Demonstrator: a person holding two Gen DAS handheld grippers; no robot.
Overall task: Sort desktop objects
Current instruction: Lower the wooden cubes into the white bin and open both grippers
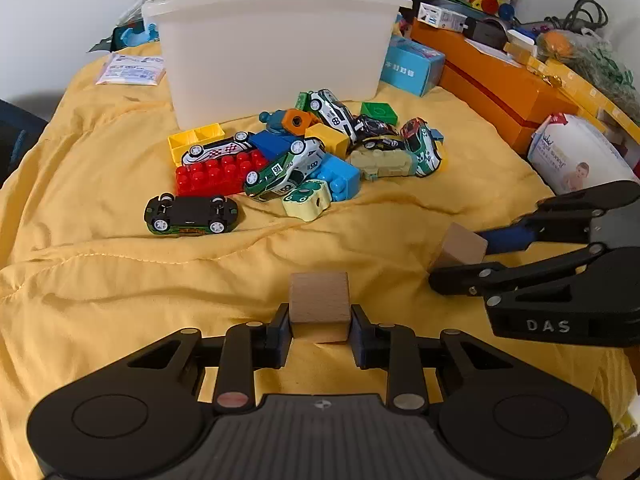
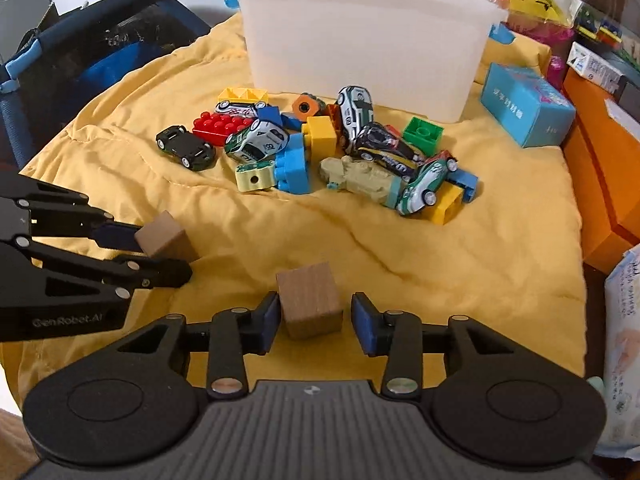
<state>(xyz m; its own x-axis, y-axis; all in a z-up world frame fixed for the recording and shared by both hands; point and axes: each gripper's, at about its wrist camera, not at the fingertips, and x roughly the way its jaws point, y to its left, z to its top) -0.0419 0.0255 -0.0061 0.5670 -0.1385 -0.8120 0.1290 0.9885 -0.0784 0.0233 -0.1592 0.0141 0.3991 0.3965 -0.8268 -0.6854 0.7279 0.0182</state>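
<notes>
A wooden cube (image 1: 320, 296) sits low on the yellow cloth (image 1: 120, 280), and my left gripper (image 1: 320, 316) is shut on it, both pads against its sides. A second wooden cube (image 2: 310, 304) lies between the jaws of my right gripper (image 2: 314, 304). It touches the left pad, and a small gap shows at the right pad. Each view shows the other gripper from the side: the right gripper (image 1: 456, 260) with its cube (image 1: 462, 244), and the left gripper (image 2: 164, 254) with its cube (image 2: 162, 232). Behind lies a pile of toy cars and bricks (image 1: 304, 156).
A white plastic bin (image 1: 276, 48) stands behind the pile. A black toy car (image 1: 191, 214) lies upside down at the pile's left. On the right are a teal box (image 1: 412, 64), an orange box (image 1: 492, 80) and a wipes pack (image 1: 572, 152). A dark mesh frame (image 2: 80, 52) borders the left.
</notes>
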